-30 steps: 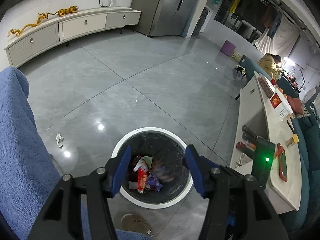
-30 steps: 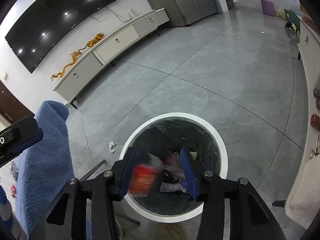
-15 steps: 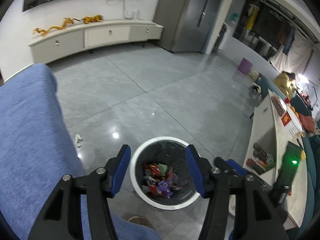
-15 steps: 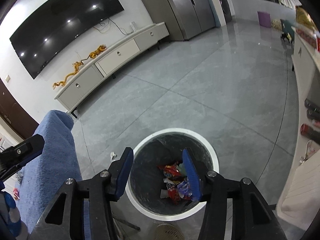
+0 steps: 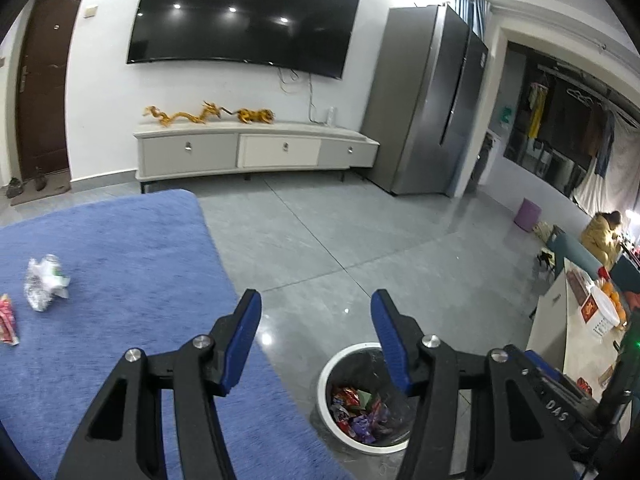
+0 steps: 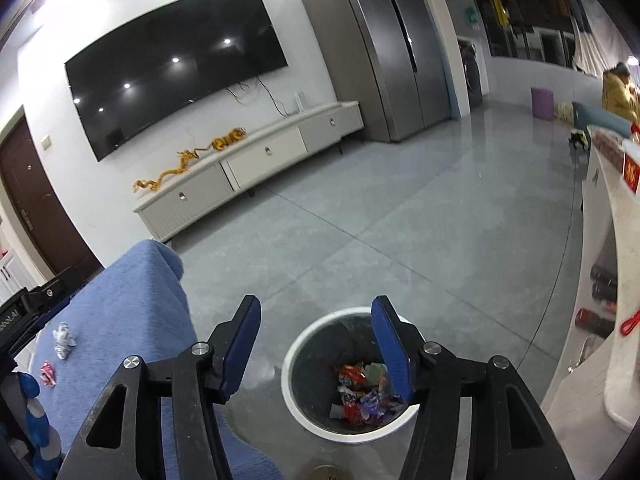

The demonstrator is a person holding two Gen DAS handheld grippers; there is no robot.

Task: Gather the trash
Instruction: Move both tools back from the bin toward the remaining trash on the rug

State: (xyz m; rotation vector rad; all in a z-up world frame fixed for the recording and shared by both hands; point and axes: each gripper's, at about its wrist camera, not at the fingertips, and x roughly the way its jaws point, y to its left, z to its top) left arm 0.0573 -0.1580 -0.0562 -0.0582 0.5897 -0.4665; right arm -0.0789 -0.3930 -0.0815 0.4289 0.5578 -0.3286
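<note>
Below both claws, a white-rimmed round bin [image 6: 298, 364] holds colourful wrappers [image 6: 366, 390]. Left claw [image 5: 316, 340] is half-open and empty; right claw [image 6: 316, 344] is opening, empty. Crumpled silver wrapper [image 5: 45, 282] lies far left on blue cloth [image 5: 132, 264].

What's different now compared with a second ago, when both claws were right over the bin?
The right gripper let a red wrapper drop into the trash bin; its jaws are opening, with nothing between them. Both grippers lifted up and away, so the bin looks smaller. The left gripper stayed open and empty. A crumpled wrapper waits on the blue cloth.

black tongs [image 5: 316, 342], blue pads [image 5: 242, 344], silver screws
</note>
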